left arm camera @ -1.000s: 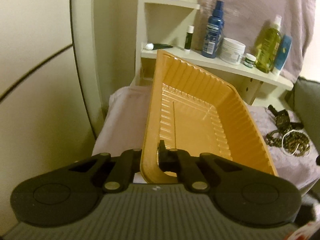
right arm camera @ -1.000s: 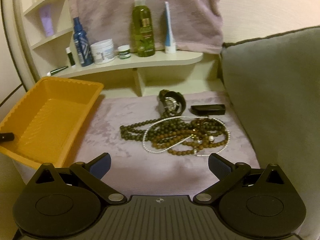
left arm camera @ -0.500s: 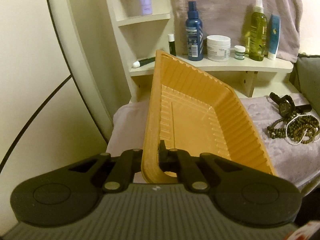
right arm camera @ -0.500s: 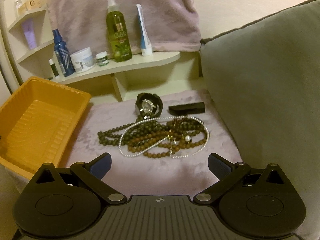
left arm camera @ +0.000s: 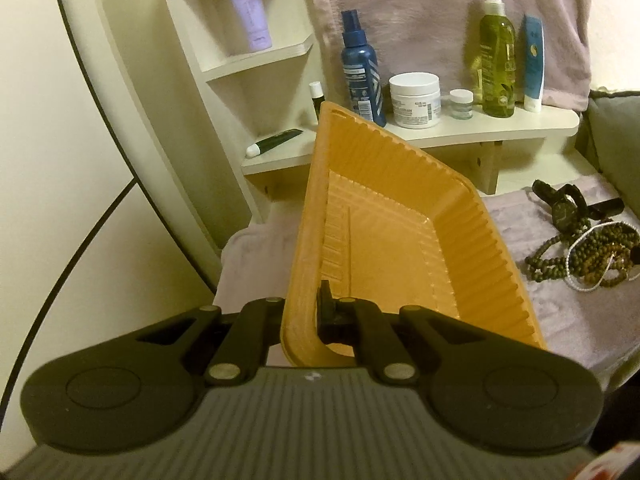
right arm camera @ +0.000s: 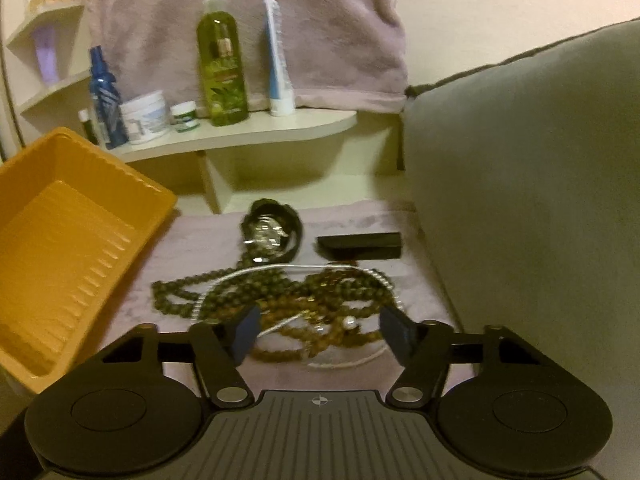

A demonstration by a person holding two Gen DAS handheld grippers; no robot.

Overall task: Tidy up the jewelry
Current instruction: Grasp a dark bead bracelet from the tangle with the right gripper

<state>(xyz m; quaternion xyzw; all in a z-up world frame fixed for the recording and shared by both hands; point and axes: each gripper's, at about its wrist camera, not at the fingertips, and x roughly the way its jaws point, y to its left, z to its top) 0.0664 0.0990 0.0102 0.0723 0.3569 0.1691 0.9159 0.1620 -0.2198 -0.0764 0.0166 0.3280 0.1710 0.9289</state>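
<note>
Left wrist view: left gripper (left arm camera: pixel 300 312), jaws clamped on the near rim of the orange tray (left arm camera: pixel 384 240), tray tilted. Stiff, light plastic; a rim pinch should hold. Bead necklaces (left arm camera: pixel 580 256) at 3 o'clock on the mauve cloth (left arm camera: pixel 520 220), well apart from the jaws.

Right wrist view: right gripper (right arm camera: pixel 320 334), jaws apart and just been closing, nothing pinched yet; beads lie between them and on toward 12 o'clock. Strands look limp, tangled, slippery, so grab the bunch's middle. Watch (right arm camera: pixel 272 232) beyond at 12, black bar (right arm camera: pixel 358 244) at 1, tray at 9.
</note>
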